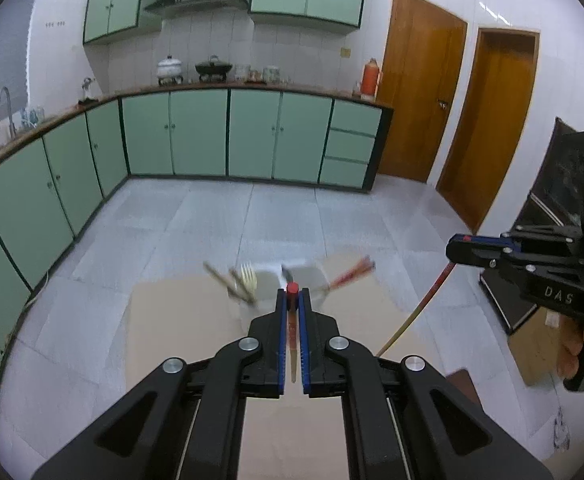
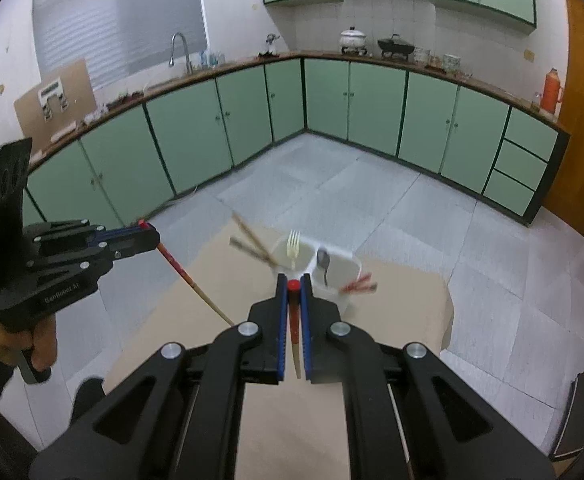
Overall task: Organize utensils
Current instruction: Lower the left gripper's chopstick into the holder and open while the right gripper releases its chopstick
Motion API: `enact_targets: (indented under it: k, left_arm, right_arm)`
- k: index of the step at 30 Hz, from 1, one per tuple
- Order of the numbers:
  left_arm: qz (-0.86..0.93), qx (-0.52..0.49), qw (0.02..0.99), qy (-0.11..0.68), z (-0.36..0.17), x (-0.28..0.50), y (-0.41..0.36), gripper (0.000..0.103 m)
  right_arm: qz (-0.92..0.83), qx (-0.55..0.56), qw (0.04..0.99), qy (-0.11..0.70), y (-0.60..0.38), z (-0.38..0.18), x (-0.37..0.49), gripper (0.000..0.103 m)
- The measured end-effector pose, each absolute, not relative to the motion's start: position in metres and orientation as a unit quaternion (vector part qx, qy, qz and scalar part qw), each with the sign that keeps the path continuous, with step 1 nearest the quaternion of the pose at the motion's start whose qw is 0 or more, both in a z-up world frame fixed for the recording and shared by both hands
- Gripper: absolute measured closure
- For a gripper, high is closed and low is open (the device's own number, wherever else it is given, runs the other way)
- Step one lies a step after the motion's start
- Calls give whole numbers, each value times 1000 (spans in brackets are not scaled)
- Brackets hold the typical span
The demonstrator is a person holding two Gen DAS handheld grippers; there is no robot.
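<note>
Partly blurred: utensils (image 1: 247,284) in white holder (image 2: 342,270).

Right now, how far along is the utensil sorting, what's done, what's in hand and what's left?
Mostly done, it seems. The white holder on the table already contains a fork, a spoon, brown chopsticks and a red pair. In hand: the left tool and right tool are each shut on a red chopstick. Left: dropping both in.
</note>
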State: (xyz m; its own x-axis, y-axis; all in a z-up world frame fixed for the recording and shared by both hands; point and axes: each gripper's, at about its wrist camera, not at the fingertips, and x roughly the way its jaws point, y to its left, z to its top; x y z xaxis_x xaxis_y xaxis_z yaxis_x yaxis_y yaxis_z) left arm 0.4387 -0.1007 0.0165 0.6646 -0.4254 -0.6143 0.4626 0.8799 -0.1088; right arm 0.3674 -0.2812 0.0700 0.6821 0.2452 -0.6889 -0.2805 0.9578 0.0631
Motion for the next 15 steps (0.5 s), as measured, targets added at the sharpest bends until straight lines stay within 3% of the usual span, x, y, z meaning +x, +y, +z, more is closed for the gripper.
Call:
enact_targets:
  k: [8,15]
  left_arm:
    - [-222,28,929,295,54,488,-118,98]
    - [-205,18,937,281,49,542,-136,98]
  right_arm:
    - [132,-8,933,336,-282,112,421,98]
    - [108,-9,935,337,-285,94,480,98]
